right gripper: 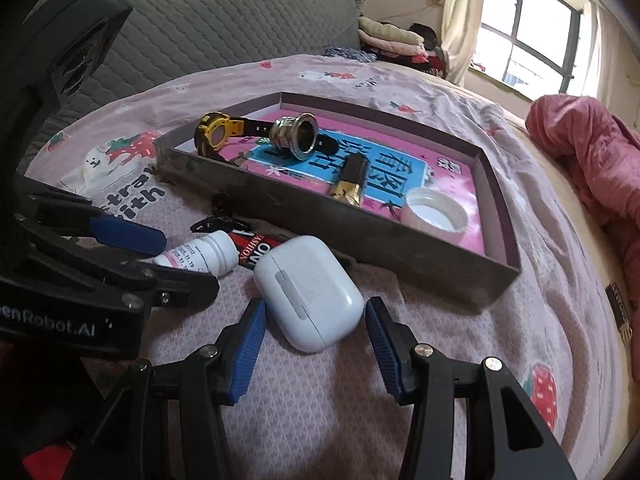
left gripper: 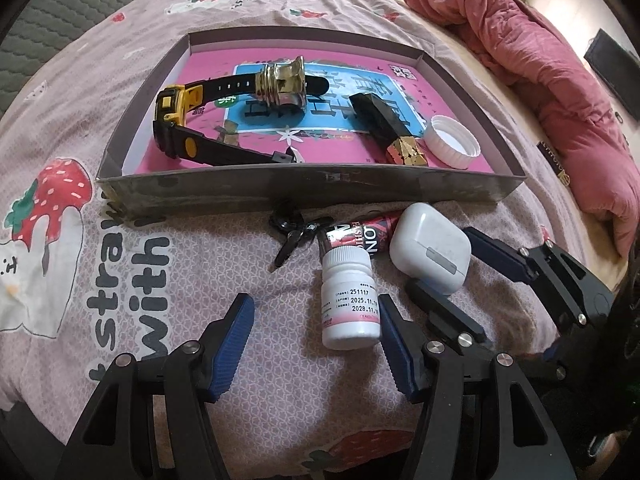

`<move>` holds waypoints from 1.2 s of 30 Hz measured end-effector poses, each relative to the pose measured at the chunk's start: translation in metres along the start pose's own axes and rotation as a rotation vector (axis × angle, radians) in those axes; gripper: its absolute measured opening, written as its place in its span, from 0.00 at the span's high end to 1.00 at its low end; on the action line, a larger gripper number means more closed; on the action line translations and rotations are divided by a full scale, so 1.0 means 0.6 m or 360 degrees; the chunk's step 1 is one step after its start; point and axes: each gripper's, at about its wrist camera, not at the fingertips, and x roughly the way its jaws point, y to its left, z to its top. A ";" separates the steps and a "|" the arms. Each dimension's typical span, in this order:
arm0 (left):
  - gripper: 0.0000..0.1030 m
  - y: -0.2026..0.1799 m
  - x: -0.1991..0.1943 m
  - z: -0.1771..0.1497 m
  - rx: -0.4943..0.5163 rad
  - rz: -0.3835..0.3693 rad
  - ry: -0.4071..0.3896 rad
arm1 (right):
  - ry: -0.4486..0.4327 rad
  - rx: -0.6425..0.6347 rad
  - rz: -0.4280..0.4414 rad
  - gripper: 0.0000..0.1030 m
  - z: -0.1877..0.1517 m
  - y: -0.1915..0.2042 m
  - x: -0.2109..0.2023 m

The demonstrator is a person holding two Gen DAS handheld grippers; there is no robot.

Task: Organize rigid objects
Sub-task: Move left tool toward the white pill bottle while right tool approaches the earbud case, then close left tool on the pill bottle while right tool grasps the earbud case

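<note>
A shallow grey tray [left gripper: 304,192] [right gripper: 360,240] on the bed holds a yellow-black watch [left gripper: 176,116] [right gripper: 218,136], a metal fitting [left gripper: 282,84] [right gripper: 294,134], a black-and-gold lipstick [left gripper: 384,124] [right gripper: 352,180] and a white cap [left gripper: 452,140] [right gripper: 436,212]. In front of it lie a white pill bottle [left gripper: 350,296] [right gripper: 196,254], a red-black tube [left gripper: 356,232] [right gripper: 260,248], a white earbud case [left gripper: 430,252] [right gripper: 308,292] and a black hair clip [left gripper: 290,236] [right gripper: 218,222]. My left gripper [left gripper: 316,340] is open, the bottle just inside its right finger. My right gripper [right gripper: 316,340] is open, its fingers on either side of the earbud case.
A pink strawberry-print sheet [left gripper: 140,264] covers the bed. A red quilt [left gripper: 540,80] [right gripper: 592,152] is bunched at the right. A grey quilted headboard [right gripper: 220,20] stands behind. A window [right gripper: 540,36] is at the far right.
</note>
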 end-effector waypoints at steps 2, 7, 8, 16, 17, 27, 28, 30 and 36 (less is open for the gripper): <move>0.38 0.000 0.001 0.000 -0.0003 0.0000 0.0000 | -0.0015 0.0002 -0.0008 0.42 0.002 -0.003 0.006; 0.38 0.001 0.004 0.003 -0.0003 0.0000 0.0000 | -0.0027 0.0047 0.0029 0.39 0.006 -0.017 0.020; 0.38 0.001 0.005 0.004 0.0000 0.0004 -0.0001 | -0.0029 0.0048 0.0031 0.39 0.007 -0.017 0.021; 0.38 -0.003 0.016 0.012 0.0012 0.0014 -0.0003 | -0.0024 0.0037 0.0048 0.39 0.010 -0.019 0.033; 0.38 -0.003 0.017 0.013 0.0011 0.0013 -0.0006 | -0.0024 0.0039 0.0057 0.41 0.010 -0.019 0.033; 0.68 -0.011 0.016 0.020 0.0039 0.0057 -0.0046 | -0.0044 0.0016 0.0082 0.54 0.008 -0.015 0.025; 0.70 -0.010 0.016 0.020 0.0039 0.0052 -0.0048 | -0.0046 0.0022 0.0089 0.54 0.008 -0.017 0.023; 0.73 -0.010 0.015 0.020 0.0045 0.0039 -0.0046 | -0.0049 0.0028 0.0091 0.54 0.009 -0.018 0.021; 0.74 -0.005 0.009 0.015 0.0021 -0.0008 -0.0039 | -0.0061 0.0053 0.0098 0.54 0.007 -0.024 0.013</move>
